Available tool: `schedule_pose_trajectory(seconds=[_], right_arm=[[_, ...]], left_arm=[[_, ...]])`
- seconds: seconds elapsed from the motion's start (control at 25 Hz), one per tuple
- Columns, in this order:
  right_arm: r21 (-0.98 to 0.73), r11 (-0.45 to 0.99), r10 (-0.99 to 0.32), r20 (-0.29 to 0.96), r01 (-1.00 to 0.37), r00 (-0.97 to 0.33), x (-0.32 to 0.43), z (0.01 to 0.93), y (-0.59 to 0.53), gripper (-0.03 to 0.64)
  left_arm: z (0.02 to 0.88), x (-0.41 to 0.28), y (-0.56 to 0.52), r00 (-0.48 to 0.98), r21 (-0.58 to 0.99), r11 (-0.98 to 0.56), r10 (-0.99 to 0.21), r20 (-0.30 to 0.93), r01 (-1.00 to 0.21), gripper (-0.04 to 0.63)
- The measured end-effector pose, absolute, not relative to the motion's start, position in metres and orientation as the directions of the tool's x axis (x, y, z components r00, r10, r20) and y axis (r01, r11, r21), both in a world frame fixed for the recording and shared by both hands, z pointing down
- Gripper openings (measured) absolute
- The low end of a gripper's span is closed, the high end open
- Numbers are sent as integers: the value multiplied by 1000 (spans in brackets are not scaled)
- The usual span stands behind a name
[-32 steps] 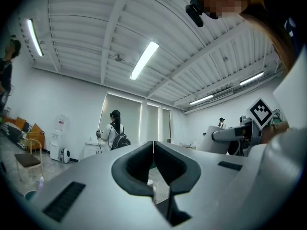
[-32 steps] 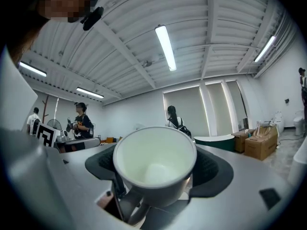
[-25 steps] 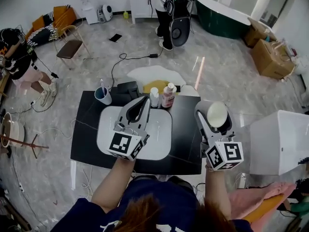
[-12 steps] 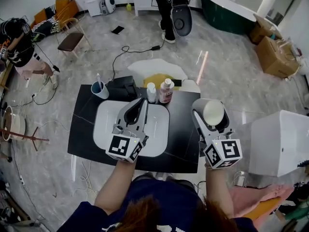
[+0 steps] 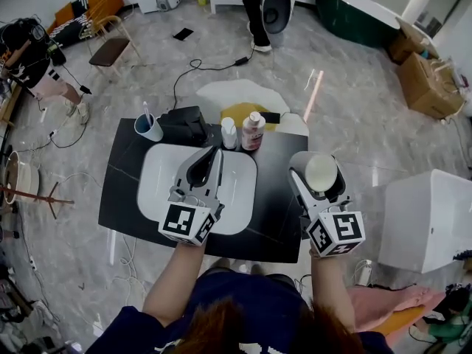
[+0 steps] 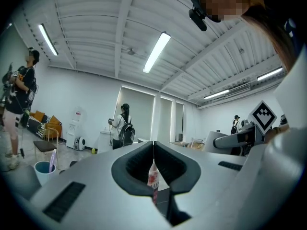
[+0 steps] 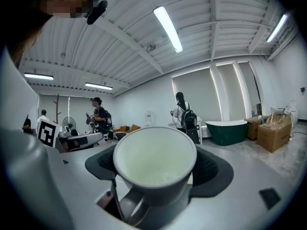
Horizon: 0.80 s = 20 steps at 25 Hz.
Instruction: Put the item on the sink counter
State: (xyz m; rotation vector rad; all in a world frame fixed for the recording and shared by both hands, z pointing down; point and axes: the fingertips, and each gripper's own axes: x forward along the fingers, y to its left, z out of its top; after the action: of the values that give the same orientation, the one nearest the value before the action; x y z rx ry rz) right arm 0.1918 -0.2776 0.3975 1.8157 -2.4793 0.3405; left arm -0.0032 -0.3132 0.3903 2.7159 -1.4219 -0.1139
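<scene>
Two grippers hovering over black sink counter point(image 5: 284, 198). Right gripper point(image 5: 316, 175) clamping white mug point(image 7: 154, 159), right of white basin point(image 5: 158, 175). Left gripper point(image 5: 214, 153) hanging over basin, jaws pressed together, gripping nothing.

Black counter point(image 5: 276, 186) — basin point(image 5: 151, 190), blue cup point(image 5: 148, 128), white bottle point(image 5: 229, 134), pink bottle point(image 5: 253, 132).

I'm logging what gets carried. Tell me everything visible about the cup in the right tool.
The cup is white, round-rimmed, plain and looks empty, perhaps matt plastic or ceramic. It is upright, mouth up, clamped at its sides by the right tool. A curved shape below it may be a handle. In the head view it hangs by the black counter's right edge.
</scene>
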Motion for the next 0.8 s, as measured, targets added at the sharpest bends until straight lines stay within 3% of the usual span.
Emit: schedule_pose_trajectory(seconds=[0.8], right_arm=[[-105,373,-834,398,-922,-383,151,536,-281,445]], left_arm=[[450,-16,-322,540,121,-531,-839,61,-839,23]])
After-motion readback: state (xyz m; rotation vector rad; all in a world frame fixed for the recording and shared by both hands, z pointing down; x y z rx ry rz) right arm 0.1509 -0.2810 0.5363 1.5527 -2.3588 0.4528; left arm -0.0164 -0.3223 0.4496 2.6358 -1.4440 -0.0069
